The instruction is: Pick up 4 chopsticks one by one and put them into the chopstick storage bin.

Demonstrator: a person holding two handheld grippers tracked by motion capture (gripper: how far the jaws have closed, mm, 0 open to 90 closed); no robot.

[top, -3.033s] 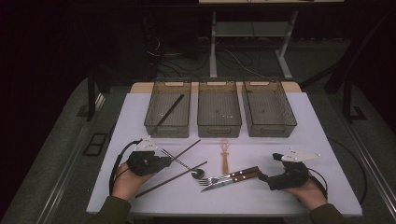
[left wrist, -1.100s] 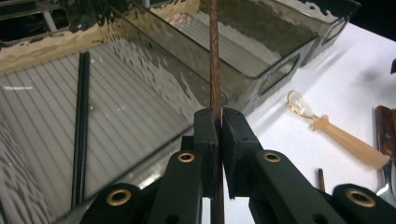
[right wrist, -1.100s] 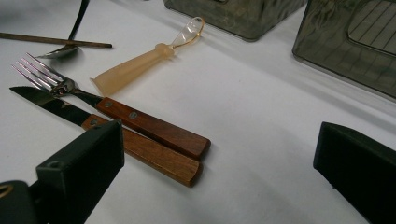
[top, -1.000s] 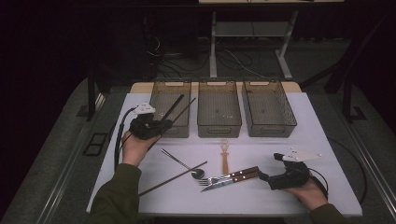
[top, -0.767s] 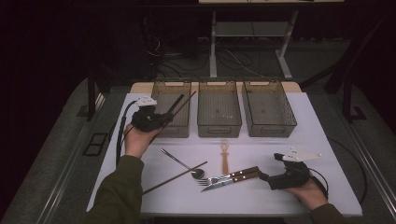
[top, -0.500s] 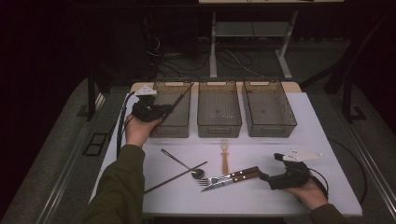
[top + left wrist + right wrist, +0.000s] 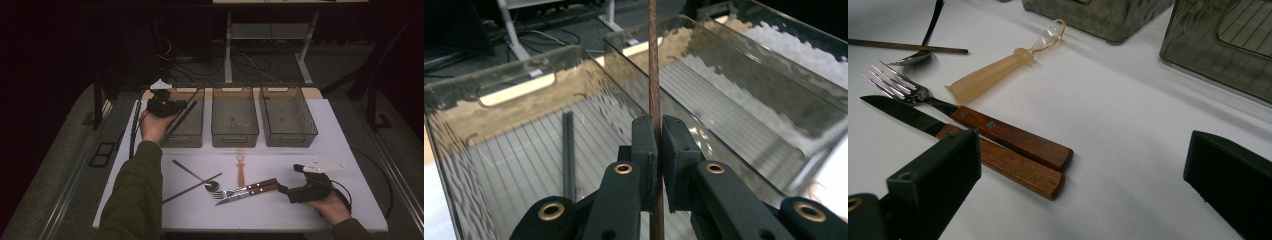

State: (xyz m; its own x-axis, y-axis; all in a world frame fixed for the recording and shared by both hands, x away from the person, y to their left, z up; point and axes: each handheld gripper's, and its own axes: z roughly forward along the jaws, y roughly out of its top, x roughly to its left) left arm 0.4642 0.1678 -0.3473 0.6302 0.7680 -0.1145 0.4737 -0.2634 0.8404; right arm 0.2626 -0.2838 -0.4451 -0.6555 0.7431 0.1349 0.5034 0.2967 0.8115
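Observation:
My left gripper (image 7: 176, 107) hangs over the near left corner of the left smoked-plastic bin (image 7: 182, 140), shut on a thin brown chopstick (image 7: 185, 115). In the left gripper view the pads (image 7: 645, 145) pinch that chopstick (image 7: 654, 70) upright above the bin, where a dark chopstick (image 7: 568, 150) lies on the ribbed floor. My right gripper (image 7: 287, 191) rests on the white mat at the front right with its jaws wide open. A wood-handled fork (image 7: 998, 131) and knife (image 7: 1003, 167) lie just ahead of it, between the jaws' line.
Middle bin (image 7: 235, 139) and right bin (image 7: 289, 139) stand beside the left one. On the mat lie another chopstick (image 7: 192, 188), a dark spoon (image 7: 197, 176) and a translucent amber-handled tool (image 7: 240, 169). Table edges drop to dark floor all round.
My left gripper has carried the chopstick from the mat's front left up and away to the left bin. The right gripper has stayed put.

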